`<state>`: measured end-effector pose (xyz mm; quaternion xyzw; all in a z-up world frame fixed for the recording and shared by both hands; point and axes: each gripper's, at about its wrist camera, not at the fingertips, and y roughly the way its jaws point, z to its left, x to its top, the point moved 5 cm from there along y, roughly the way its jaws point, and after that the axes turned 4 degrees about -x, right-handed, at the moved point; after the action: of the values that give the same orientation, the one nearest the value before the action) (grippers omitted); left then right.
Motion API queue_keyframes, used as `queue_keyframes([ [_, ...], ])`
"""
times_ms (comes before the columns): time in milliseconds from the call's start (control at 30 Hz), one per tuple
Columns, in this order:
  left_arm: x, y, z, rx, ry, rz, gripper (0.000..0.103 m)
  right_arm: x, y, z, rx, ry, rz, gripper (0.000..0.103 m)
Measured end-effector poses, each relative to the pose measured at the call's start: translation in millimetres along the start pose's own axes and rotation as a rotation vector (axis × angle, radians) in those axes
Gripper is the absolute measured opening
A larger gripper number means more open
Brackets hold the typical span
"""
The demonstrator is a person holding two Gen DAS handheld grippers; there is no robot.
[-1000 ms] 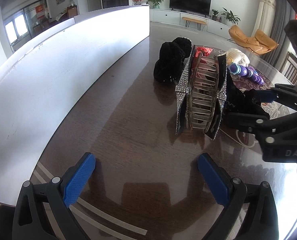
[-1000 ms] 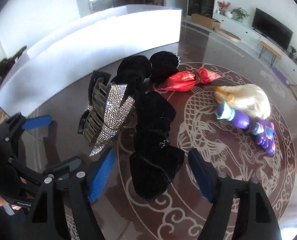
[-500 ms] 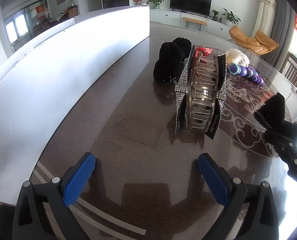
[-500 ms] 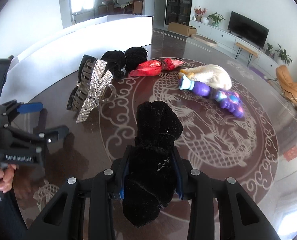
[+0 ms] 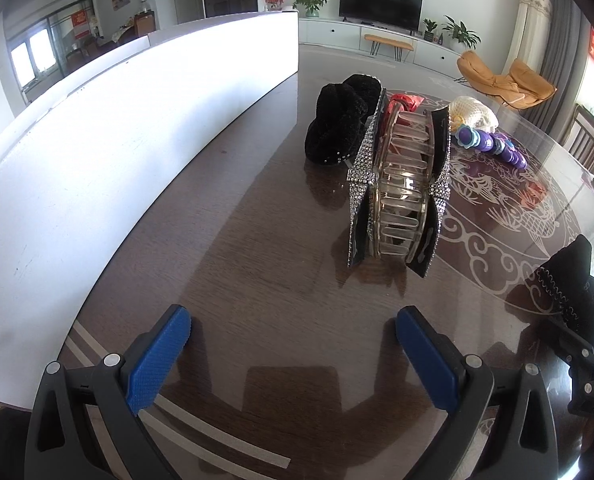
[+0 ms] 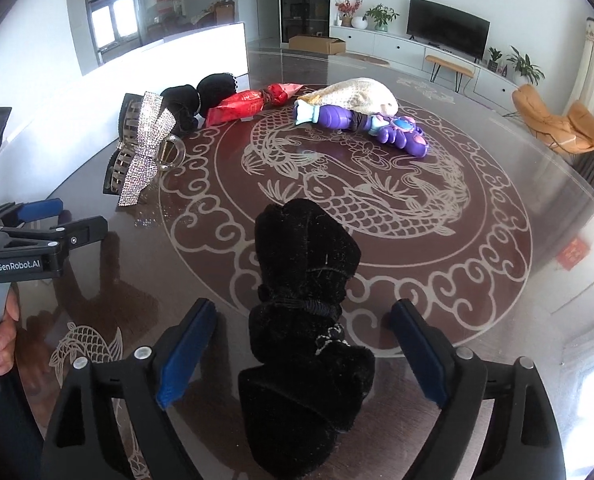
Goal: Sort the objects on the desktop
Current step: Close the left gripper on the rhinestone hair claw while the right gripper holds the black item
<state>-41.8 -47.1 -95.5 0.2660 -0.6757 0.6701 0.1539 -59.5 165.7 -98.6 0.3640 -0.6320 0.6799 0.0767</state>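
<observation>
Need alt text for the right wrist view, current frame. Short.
A black velvet bow lies on the glass tabletop between the opening jaws of the right gripper, whose blue pads stand clear of it. Farther back lie a rhinestone hair claw, a black scrunchie, a red wrapper, a cream knit item and a purple toy; the left gripper is at left.

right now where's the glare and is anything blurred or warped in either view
Left wrist view: the white panel is blown out, straight edges bow from the fisheye, the clip is sharp. Right wrist view: window glare washes the table at right; the black bow is sharp.
</observation>
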Motion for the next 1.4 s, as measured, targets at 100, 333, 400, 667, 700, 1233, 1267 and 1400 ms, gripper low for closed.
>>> queue_keyframes([
  [100, 0, 0, 0, 0.0, 0.0, 0.0, 0.103, -1, 3, 3, 0.001, -0.005, 0.014, 0.103],
  [333, 0, 0, 1, 0.0, 0.0, 0.0, 0.103, -1, 4, 3, 0.002, -0.004, 0.015, 0.103],
  [400, 0, 0, 1, 0.001, 0.0, -0.001, 0.103, -1, 4, 3, 0.002, -0.004, 0.015, 0.103],
  [667, 0, 0, 3, 0.001, 0.0, -0.001, 0.103, -1, 4, 4, 0.002, -0.004, 0.015, 0.103],
  [700, 0, 0, 3, 0.001, 0.0, -0.001, 0.103, -1, 4, 4, 0.002, -0.004, 0.015, 0.103],
  [1233, 13, 6, -9, -0.073, 0.092, 0.045, 0.103, -1, 4, 4, 0.002, -0.004, 0.015, 0.103],
  [1267, 17, 8, -13, -0.093, 0.114, 0.044, 0.103, -1, 4, 4, 0.002, -0.004, 0.015, 0.103],
  [1400, 38, 19, -31, -0.113, 0.204, 0.032, 0.103, -1, 4, 4, 0.002, -0.004, 0.015, 0.103],
])
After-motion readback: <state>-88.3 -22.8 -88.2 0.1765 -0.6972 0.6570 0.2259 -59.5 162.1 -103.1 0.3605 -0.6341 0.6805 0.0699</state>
